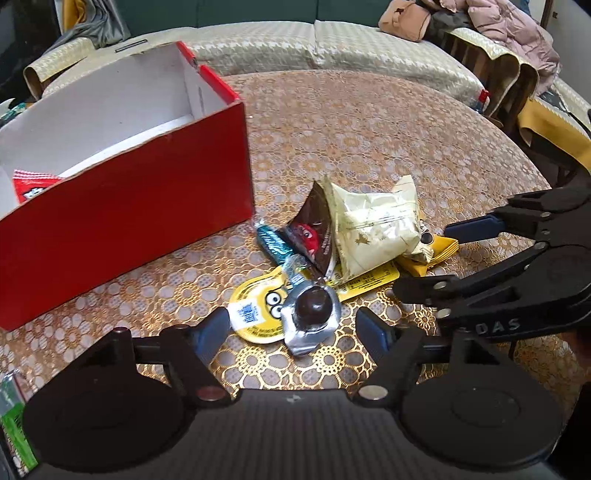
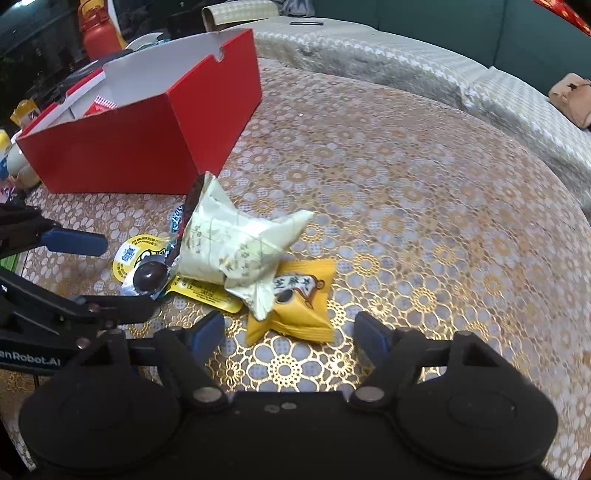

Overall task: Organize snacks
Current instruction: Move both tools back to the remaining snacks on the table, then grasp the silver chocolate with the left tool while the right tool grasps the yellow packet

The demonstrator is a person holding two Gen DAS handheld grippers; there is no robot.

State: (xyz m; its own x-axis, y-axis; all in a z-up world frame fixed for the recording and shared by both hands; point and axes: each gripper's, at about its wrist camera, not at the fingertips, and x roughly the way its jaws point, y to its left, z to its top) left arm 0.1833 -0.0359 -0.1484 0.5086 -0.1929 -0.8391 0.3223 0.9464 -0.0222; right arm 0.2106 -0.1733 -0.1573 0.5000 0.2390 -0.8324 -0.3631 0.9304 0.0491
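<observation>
A pile of snacks lies on the gold-flowered tablecloth [image 1: 369, 129] beside an open red box [image 1: 129, 221] [image 2: 129, 147] that holds a red packet [image 1: 29, 184]. My left gripper [image 1: 295, 332] is open and straddles a dark chocolate in silver foil [image 1: 312, 306], which rests on a round yellow pack [image 1: 251, 314]. My right gripper [image 2: 290, 328] is open, with a yellow packet [image 2: 299, 306] just ahead between its fingers, untouched. A cream packet [image 2: 229, 243] overlaps that yellow one. A brown candy bag [image 1: 314, 229] and a teal sweet [image 1: 273, 243] lie nearer the box.
A sofa with patterned covers [image 1: 295, 40] curves behind the table. A pink jacket [image 1: 509, 29] and a tan bag [image 1: 402, 18] lie on it. A red bottle [image 2: 96, 33] stands behind the box. A green pack [image 1: 11, 417] lies at the near left table edge.
</observation>
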